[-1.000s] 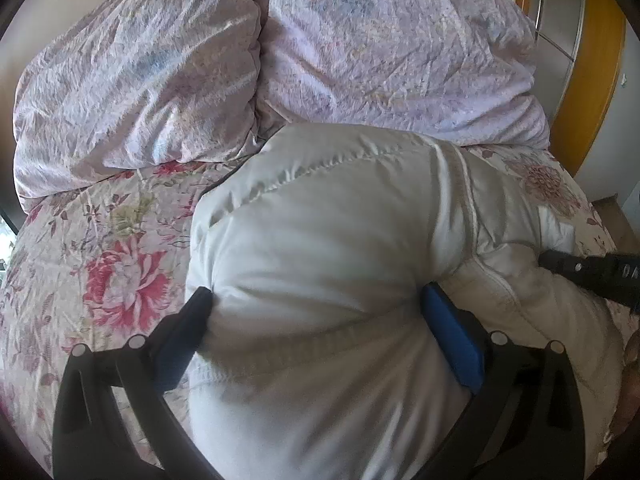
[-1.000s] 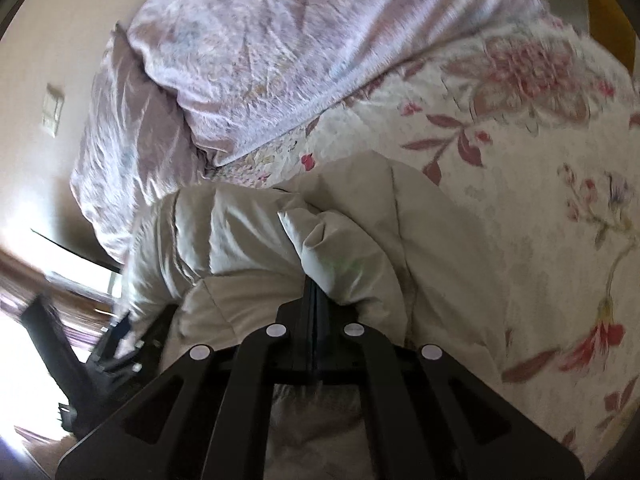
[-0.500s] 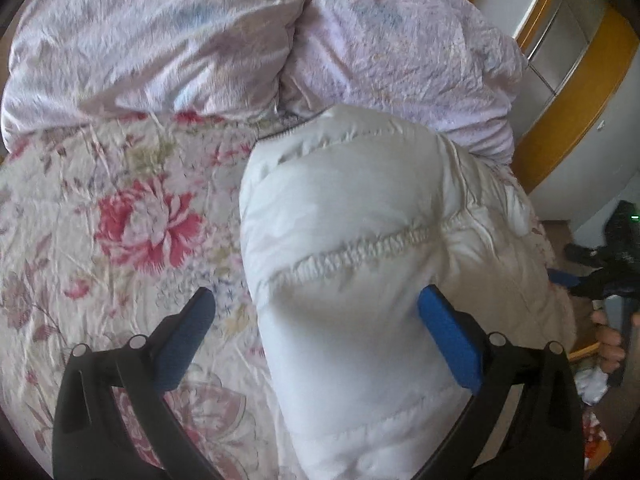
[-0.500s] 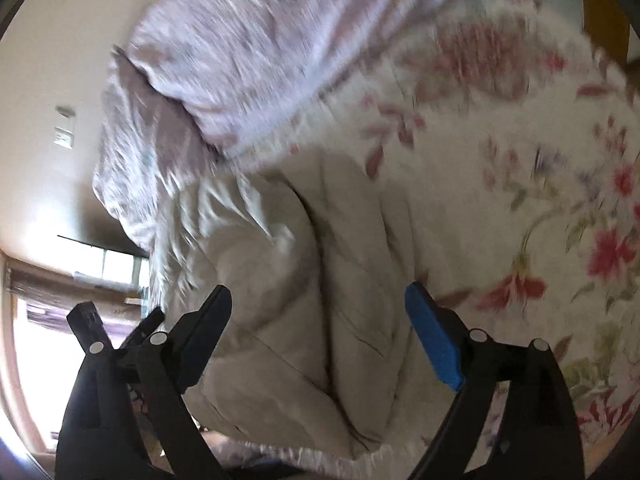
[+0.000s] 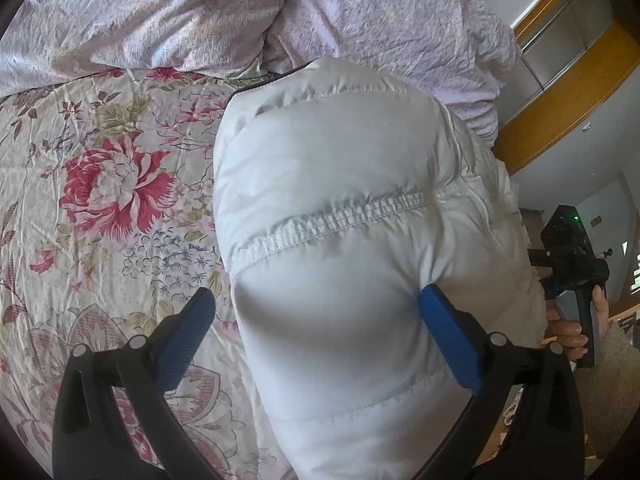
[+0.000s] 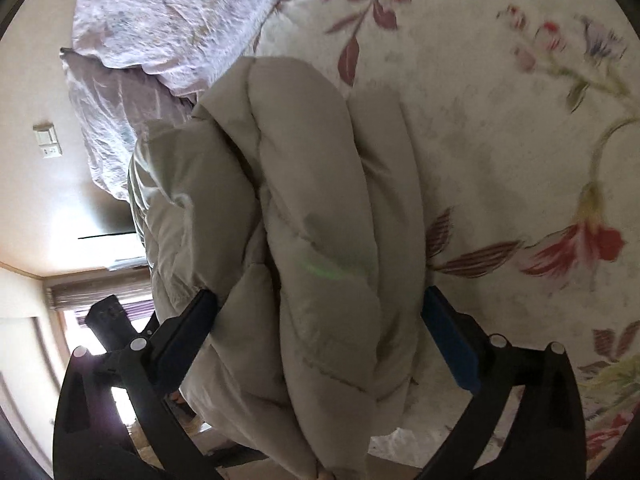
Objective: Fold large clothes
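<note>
Plainly, we read no writing anywhere. Our left gripper [image 5: 316, 312] and right gripper [image 6: 320, 320] both stand spread wide, straddling the folded white puffer jacket [image 5: 340, 208] without clenching it. It lies on the floral bedspread [image 5: 100, 200], its far end against the lilac pillows [image 5: 200, 16]; bare bedspread stretches left of the jacket.

A puffy white quilted jacket [image 5: 340, 216] lies bundled in thick folds on the bed.
</note>
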Tool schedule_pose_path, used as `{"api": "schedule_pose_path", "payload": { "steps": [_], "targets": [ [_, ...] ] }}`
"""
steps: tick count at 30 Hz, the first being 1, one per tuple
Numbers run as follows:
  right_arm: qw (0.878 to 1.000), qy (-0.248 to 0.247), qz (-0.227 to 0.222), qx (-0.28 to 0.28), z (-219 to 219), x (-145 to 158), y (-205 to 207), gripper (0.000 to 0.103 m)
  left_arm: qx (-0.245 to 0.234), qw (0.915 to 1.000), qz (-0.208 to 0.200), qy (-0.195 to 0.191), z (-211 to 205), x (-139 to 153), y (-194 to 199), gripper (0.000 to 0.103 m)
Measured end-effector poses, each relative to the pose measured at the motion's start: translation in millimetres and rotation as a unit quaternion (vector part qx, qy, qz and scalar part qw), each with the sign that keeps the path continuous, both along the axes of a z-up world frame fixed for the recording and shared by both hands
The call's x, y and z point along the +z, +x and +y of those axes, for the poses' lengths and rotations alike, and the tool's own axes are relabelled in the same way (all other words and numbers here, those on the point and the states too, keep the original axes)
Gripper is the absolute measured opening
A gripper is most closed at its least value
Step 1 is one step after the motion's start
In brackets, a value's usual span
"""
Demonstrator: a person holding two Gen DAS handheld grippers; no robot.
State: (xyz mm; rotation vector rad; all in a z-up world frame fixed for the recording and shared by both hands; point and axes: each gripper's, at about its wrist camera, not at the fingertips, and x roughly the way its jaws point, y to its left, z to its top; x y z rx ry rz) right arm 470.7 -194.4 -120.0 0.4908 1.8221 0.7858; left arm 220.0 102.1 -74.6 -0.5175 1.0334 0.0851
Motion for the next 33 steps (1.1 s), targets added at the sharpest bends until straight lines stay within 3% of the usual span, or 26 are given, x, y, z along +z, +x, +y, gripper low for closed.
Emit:
{"api": "schedule_pose_path", "payload": {
  "steps": [10,18,25,33],
  "targets": [
    [0.995,0.056,0.081,-0.009,17.5,-21.0,-5.5,0.102,0.008,0.9997,0.010,-0.020,5.6,-5.7,2.1,0.101],
    [0.993,0.082,0.078,-0.016,17.0,-18.7,-5.9,0.102,0.008,0.9991,0.017,-0.039,9.5,-7.5,3.1,0.101],
    [0.997,0.036,0.070,0.027,32.1,-20.5,-4.1,0.102,0.008,0.9981,0.017,-0.059,12.0,-13.3,9.1,0.101],
    [0.996,0.034,0.077,0.018,25.3,-25.6,-6.2,0.102,0.005,0.9977,0.012,-0.066,11.8,-16.8,14.0,0.101]
  ]
}}
